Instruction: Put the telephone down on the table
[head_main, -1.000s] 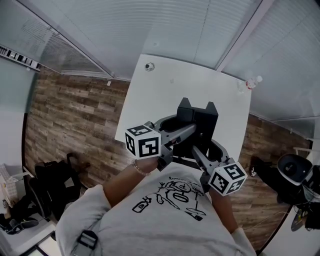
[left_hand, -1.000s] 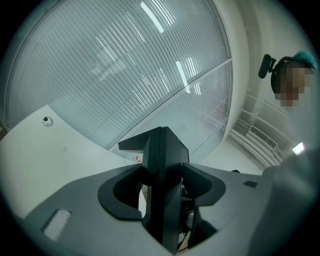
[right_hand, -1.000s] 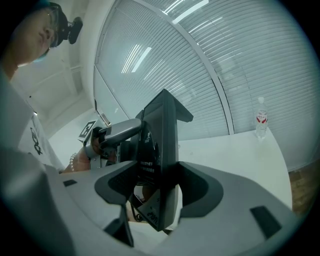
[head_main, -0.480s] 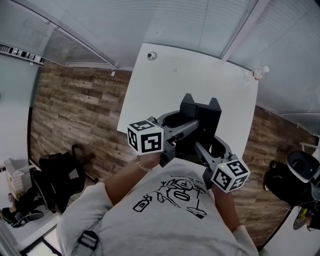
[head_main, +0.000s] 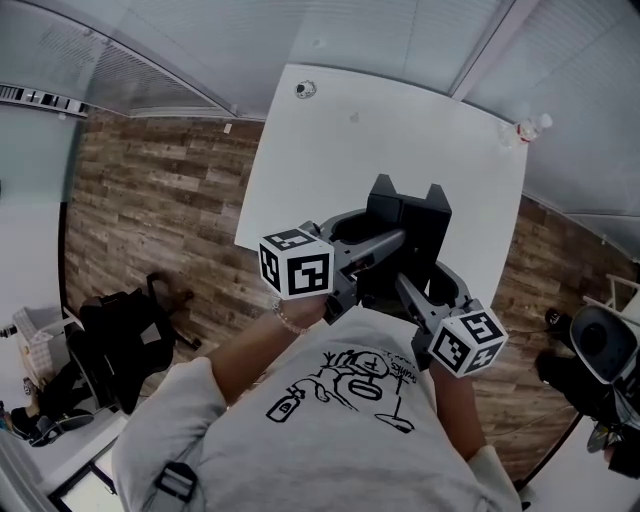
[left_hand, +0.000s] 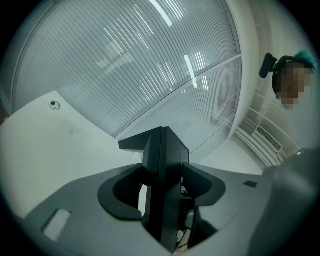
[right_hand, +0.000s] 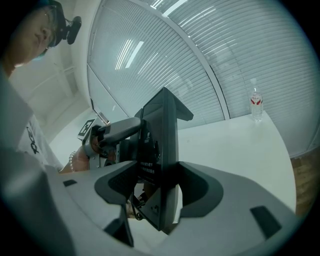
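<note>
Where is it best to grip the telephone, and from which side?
By its thin upright side walls, from left and right. The left gripper and right gripper each clamp one such wall of the telephone; the body looks too wide for one grip.

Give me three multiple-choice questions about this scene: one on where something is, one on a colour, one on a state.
1. Where does the water bottle stand?
A. at a far corner of the table
B. on the wooden floor
C. between a gripper's jaws

2. What colour is the telephone?
A. white
B. red
C. black

3. How is the telephone held?
A. lying free, nothing on it
B. clamped by both the left gripper and the right gripper
C. in a bare hand

Answers: 1 A, the head view shows it at the far right corner. 2 C, its body is black in every view. 3 B, each gripper view shows jaws pressed on its sides.
</note>
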